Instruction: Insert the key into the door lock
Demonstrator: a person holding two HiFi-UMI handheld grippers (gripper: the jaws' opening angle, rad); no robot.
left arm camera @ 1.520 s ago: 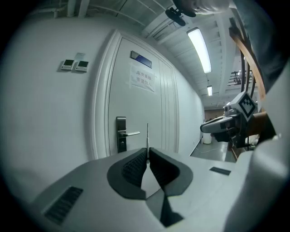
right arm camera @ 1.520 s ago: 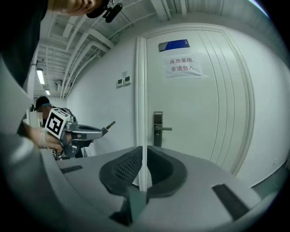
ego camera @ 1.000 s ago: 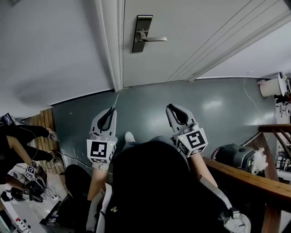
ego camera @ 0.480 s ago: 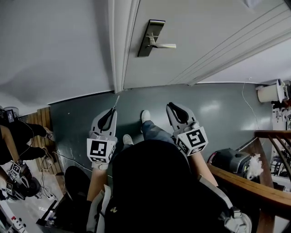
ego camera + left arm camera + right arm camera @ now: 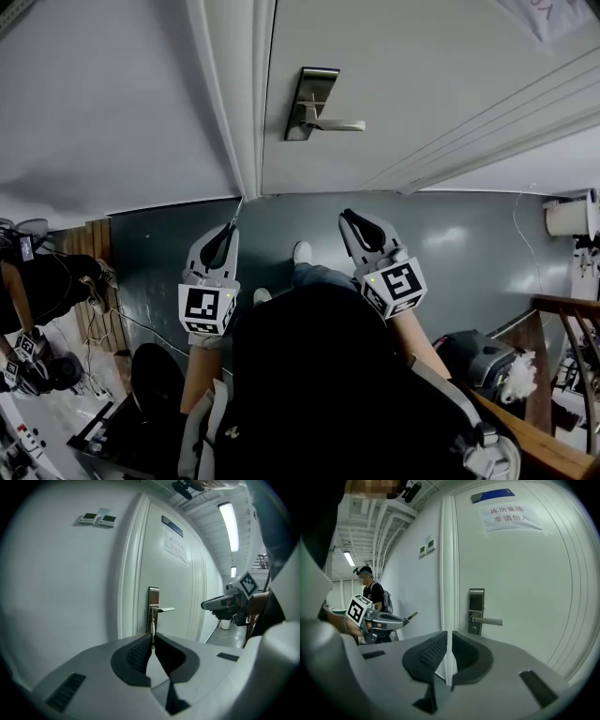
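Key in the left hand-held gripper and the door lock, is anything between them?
Nothing. In the left gripper view, the key held by the left hand-held gripper points at the lock plate with only open air between.

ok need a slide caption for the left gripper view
Left gripper, jaws shut on a thin silver key, aimed at the silver lever-handle lock plate on the white door.

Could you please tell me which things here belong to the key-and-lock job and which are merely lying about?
Belonging to the job:
key, held in the left gripper
door lock, with its lever handle
door

Just lying about:
right gripper, shut on nothing
paper notice on the door
wall panels
white bin
wooden railing
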